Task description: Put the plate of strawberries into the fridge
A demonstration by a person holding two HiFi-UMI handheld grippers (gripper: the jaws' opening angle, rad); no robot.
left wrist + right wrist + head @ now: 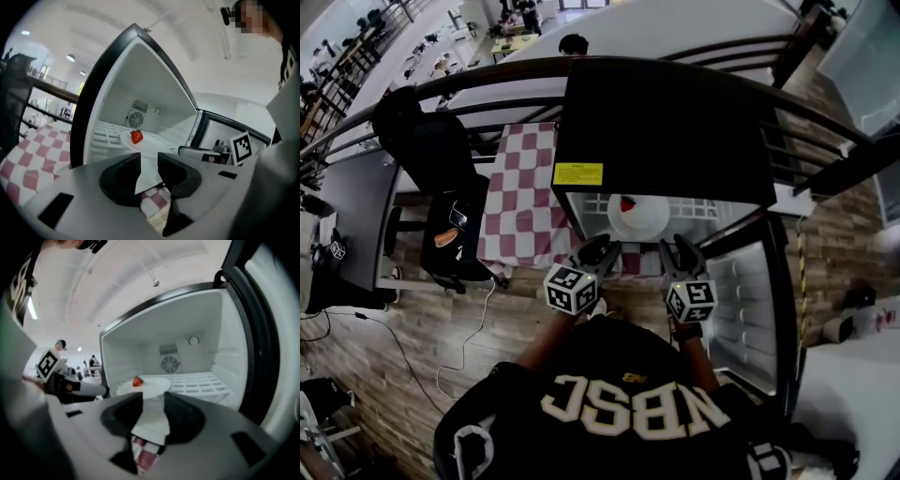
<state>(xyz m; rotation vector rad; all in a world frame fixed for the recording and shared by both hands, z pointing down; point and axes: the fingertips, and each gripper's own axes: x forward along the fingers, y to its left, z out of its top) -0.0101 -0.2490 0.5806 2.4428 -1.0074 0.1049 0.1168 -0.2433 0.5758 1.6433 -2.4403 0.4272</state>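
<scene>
Head view: the fridge (666, 122) stands open, and the plate (642, 223) with one strawberry (627, 203) lies on the wire shelf inside it. The left gripper (602, 249) and the right gripper (675, 251) are at the fridge's open front, close to the plate's near rim.

Left gripper view: the left gripper (149, 160) has its jaws spread and pinches nothing. The plate (152, 145) sits beyond them, inside the fridge (154, 84).

Right gripper view: the right gripper (153, 401) is spread wide and empty. The plate (150, 386) and strawberry (137, 381) rest on the shelf in the fridge (154, 333).
</scene>
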